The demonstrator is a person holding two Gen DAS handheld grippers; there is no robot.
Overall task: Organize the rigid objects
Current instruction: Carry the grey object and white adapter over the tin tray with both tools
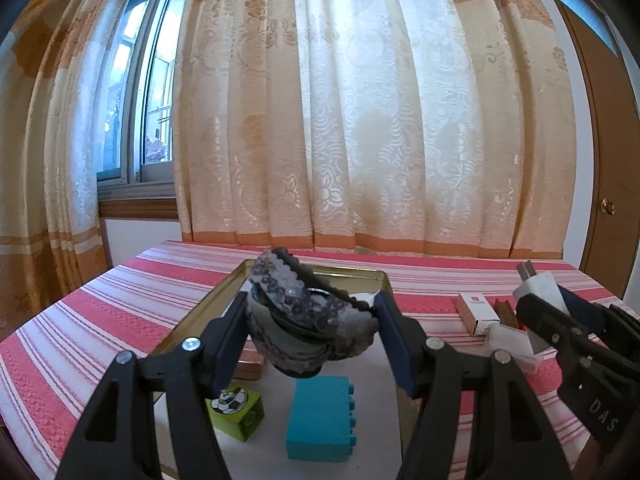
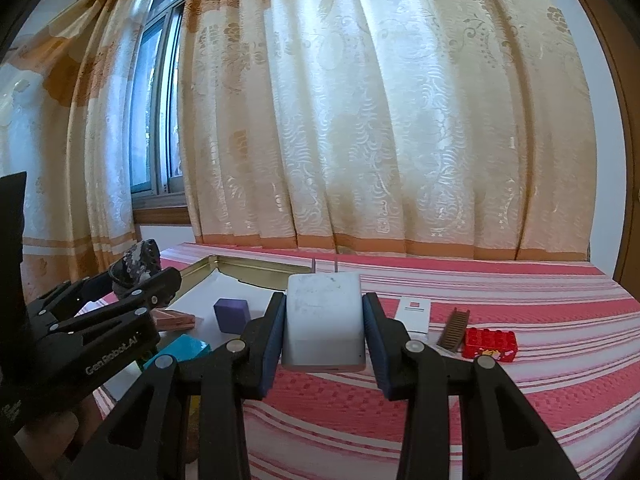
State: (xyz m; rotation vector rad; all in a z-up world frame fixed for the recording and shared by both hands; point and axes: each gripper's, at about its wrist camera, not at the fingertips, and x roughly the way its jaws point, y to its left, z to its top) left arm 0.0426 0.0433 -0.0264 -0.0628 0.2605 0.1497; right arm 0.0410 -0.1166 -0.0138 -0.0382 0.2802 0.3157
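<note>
My left gripper (image 1: pixel 310 330) is shut on a dark, sequinned hair clip (image 1: pixel 308 312), held above a gold-rimmed tin tray (image 1: pixel 352 270). In the tray lie a teal block (image 1: pixel 322 416), a green block with a football print (image 1: pixel 236 410) and a copper-coloured flat piece (image 1: pixel 250 366). My right gripper (image 2: pixel 324 330) is shut on a white plug adapter (image 2: pixel 324 320), prongs pointing away, held over the striped cloth to the right of the tray (image 2: pixel 256 268). A purple block (image 2: pixel 232 314) also sits in the tray. The right gripper (image 1: pixel 536 300) shows at the right edge of the left wrist view.
On the red-and-white striped tablecloth (image 2: pixel 520 380), right of the tray, lie a small white box (image 2: pixel 414 314), a brown comb (image 2: pixel 454 328) and a red toy brick (image 2: pixel 490 344). Patterned curtains (image 2: pixel 360 120) hang behind the table; a wooden door (image 1: pixel 616 184) stands at the right.
</note>
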